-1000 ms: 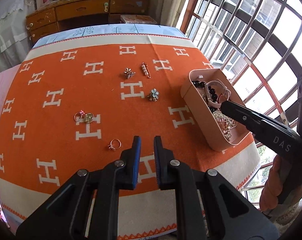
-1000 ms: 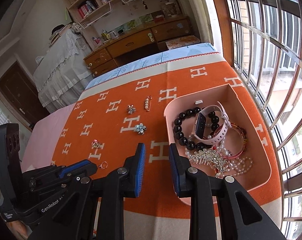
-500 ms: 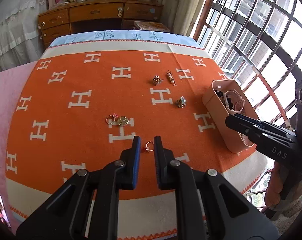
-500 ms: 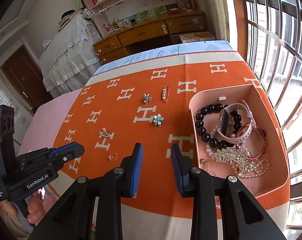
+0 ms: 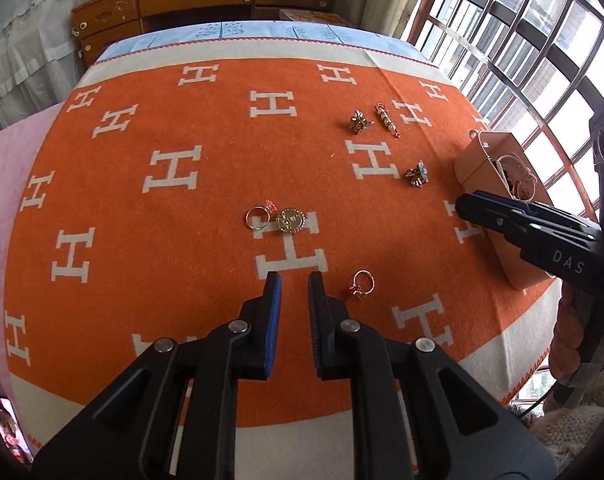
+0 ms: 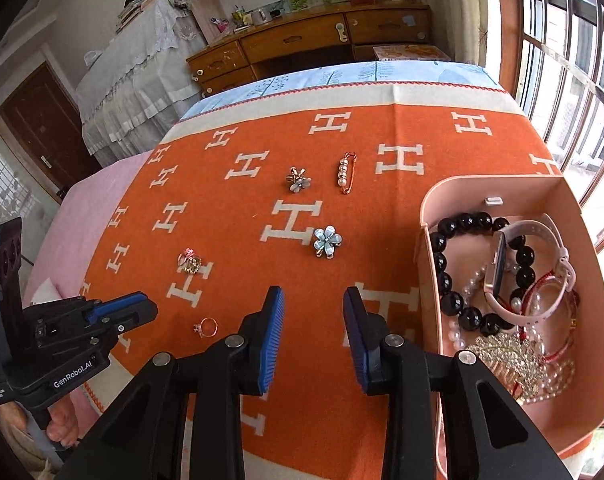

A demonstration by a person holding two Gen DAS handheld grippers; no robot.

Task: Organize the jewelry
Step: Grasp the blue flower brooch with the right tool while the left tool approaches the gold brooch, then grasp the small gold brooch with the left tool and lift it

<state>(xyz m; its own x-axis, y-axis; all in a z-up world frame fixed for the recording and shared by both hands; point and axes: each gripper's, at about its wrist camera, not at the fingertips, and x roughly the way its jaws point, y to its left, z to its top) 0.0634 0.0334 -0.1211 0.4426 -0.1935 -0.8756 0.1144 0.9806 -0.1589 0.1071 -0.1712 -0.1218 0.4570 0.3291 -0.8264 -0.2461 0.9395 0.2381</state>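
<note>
Loose jewelry lies on an orange blanket [image 5: 181,240]. A small gold ring with a red stone [image 5: 361,282] lies just right of my left gripper [image 5: 294,280], which is open a little and empty; the ring also shows in the right wrist view [image 6: 206,327]. A ring and a round gold brooch [image 5: 290,220] lie further ahead. Two flower brooches [image 6: 327,241] [image 6: 298,179] and a pearl pin [image 6: 346,172] lie mid-blanket. A pink box [image 6: 558,196] at right holds a black bead bracelet, a watch and pearls. My right gripper [image 6: 313,300] is open and empty, left of the box.
The blanket covers a bed with a pink sheet at the left. A wooden dresser [image 6: 314,40] stands beyond the far edge. A barred window [image 5: 542,40] runs along the right side, close behind the box.
My left gripper has swung left and moved forward; the red-stone ring went from between its fingertips to its right. My right gripper has opened wider and pulled back from the box.
</note>
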